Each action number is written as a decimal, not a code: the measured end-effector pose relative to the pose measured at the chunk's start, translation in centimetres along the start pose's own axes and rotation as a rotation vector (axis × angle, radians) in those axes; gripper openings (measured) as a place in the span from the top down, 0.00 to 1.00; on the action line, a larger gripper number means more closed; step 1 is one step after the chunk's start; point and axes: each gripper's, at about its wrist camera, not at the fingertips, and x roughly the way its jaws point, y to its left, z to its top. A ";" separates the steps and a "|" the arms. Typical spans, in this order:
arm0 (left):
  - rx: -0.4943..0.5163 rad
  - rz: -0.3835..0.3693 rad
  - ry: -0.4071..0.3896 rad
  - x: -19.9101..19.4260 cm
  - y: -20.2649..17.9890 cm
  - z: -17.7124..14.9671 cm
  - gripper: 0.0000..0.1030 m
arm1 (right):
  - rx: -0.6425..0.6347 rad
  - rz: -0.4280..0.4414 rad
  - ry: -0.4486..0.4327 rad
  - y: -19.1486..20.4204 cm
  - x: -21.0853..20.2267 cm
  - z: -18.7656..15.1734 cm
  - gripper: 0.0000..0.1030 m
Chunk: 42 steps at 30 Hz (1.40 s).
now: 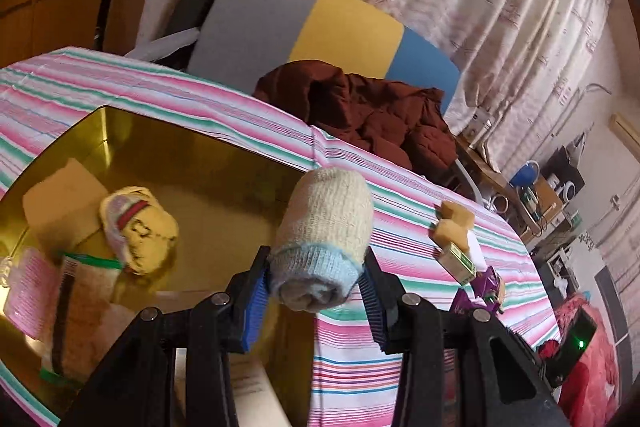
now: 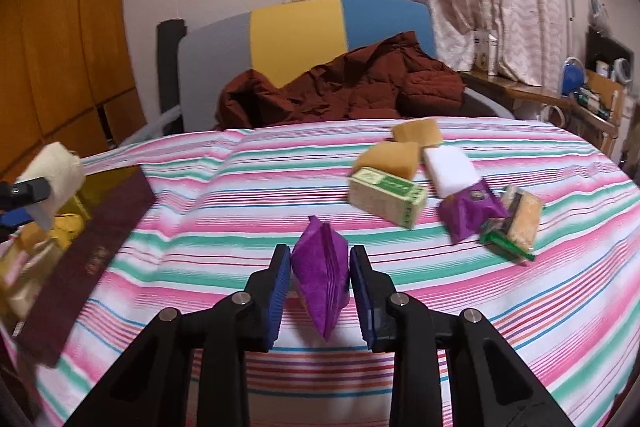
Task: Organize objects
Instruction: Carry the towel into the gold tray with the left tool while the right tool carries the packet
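Gold box [image 1: 132, 131]: near-left part cut by the left-wrist frame edge. Green carton [image 2: 386, 195] print too blurred to read. Rolled sock [image 1: 320, 239] hides box rim behind it. Far shelf clutter [image 1: 552, 195] too small to identify.

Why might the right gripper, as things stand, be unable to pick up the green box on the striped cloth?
Probably it cannot yet: the right gripper already holds a purple packet. The green box itself lies unobstructed ahead.

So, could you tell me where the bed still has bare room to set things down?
The striped bedspread is bare between the gold box and the green carton, back to the brown jacket. It is crowded around the carton, sponges and purple packet.
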 end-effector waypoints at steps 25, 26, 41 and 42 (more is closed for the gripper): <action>-0.160 0.077 0.000 -2.6 6.8 1.5 0.43 | -0.052 0.330 -0.012 12.0 -3.7 1.9 0.71; -0.149 0.095 -0.023 -3.3 6.8 1.3 0.43 | -0.068 0.350 -0.011 13.0 -3.8 2.0 0.71; -0.190 0.157 -0.137 -8.6 9.1 -2.1 0.42 | -0.143 0.423 0.078 20.1 -0.4 1.6 0.71; -0.193 0.156 -0.137 -8.7 9.2 -2.2 0.42 | -0.143 0.423 0.085 20.2 -0.1 1.6 0.71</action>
